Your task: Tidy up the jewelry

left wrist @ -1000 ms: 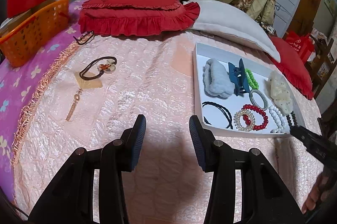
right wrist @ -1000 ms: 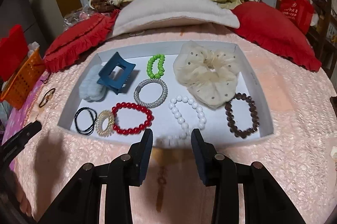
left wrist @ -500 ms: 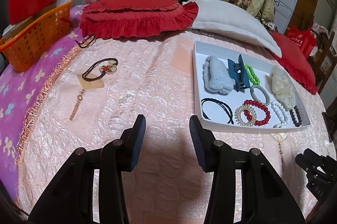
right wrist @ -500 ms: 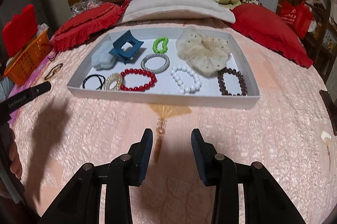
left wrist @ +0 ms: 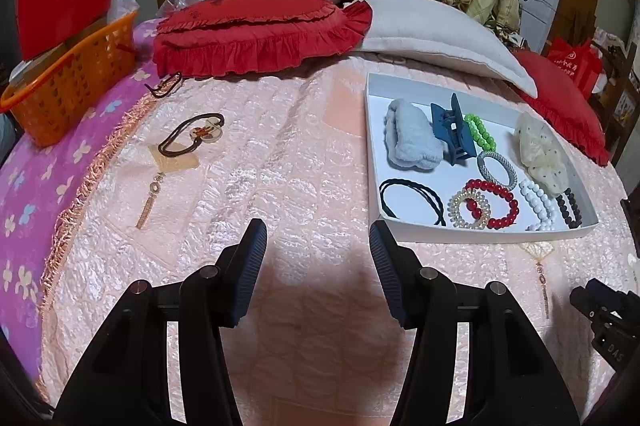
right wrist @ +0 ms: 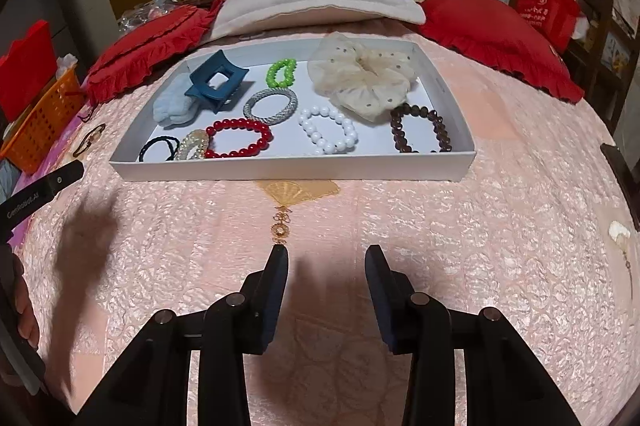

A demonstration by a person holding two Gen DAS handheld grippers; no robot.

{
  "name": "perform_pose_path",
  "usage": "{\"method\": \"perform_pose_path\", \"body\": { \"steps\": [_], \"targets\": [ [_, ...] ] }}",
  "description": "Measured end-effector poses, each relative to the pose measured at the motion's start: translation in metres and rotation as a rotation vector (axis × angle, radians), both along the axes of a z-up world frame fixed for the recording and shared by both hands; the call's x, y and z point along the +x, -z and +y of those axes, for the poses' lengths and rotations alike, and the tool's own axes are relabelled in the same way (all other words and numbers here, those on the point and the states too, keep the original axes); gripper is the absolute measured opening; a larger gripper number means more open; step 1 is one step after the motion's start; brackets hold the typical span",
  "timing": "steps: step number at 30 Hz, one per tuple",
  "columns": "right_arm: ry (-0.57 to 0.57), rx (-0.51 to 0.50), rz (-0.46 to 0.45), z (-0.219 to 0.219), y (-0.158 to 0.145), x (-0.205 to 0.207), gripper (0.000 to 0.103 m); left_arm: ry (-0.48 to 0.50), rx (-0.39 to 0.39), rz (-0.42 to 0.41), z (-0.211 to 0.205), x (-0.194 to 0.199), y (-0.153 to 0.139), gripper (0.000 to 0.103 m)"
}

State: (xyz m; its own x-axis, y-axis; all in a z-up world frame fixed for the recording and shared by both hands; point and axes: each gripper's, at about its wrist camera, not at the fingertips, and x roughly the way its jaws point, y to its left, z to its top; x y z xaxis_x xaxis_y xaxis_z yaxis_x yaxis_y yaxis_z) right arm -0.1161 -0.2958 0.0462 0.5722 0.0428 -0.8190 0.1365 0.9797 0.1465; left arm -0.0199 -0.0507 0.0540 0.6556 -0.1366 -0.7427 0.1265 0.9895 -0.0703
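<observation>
A white tray (right wrist: 296, 167) on the pink bedspread holds a blue claw clip (right wrist: 216, 81), a green bead bracelet (right wrist: 281, 72), a cream scrunchie (right wrist: 360, 77), a red bead bracelet (right wrist: 240, 137), a white bead bracelet (right wrist: 329, 134), a brown bead bracelet (right wrist: 420, 127) and more. The tray also shows in the left wrist view (left wrist: 480, 230). A brown hair tie with a charm (left wrist: 196, 135) lies loose far left of the tray. My left gripper (left wrist: 318, 246) is open and empty over the bedspread. My right gripper (right wrist: 326, 266) is open and empty, well short of the tray's front wall.
An orange basket (left wrist: 68, 81) stands at the far left. Red cushions (left wrist: 260, 29) and a white pillow (left wrist: 432, 33) lie behind the tray. A dark hook (left wrist: 166, 85) lies near the cushion. Fan-and-tassel patterns (right wrist: 284, 209) are printed on the bedspread.
Both grippers have pulled back from the tray toward the near side of the bed. The tray looks smaller and farther off. Both stay open and empty.
</observation>
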Motion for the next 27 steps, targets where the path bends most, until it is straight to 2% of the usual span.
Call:
{"method": "perform_pose_path", "body": {
  "steps": [27],
  "targets": [
    [0.002, -0.017, 0.002, 0.0046, 0.008, -0.0063, 0.039, -0.001, 0.016, 0.017, -0.0009, 0.0001, 0.008, 0.053]
  ]
}}
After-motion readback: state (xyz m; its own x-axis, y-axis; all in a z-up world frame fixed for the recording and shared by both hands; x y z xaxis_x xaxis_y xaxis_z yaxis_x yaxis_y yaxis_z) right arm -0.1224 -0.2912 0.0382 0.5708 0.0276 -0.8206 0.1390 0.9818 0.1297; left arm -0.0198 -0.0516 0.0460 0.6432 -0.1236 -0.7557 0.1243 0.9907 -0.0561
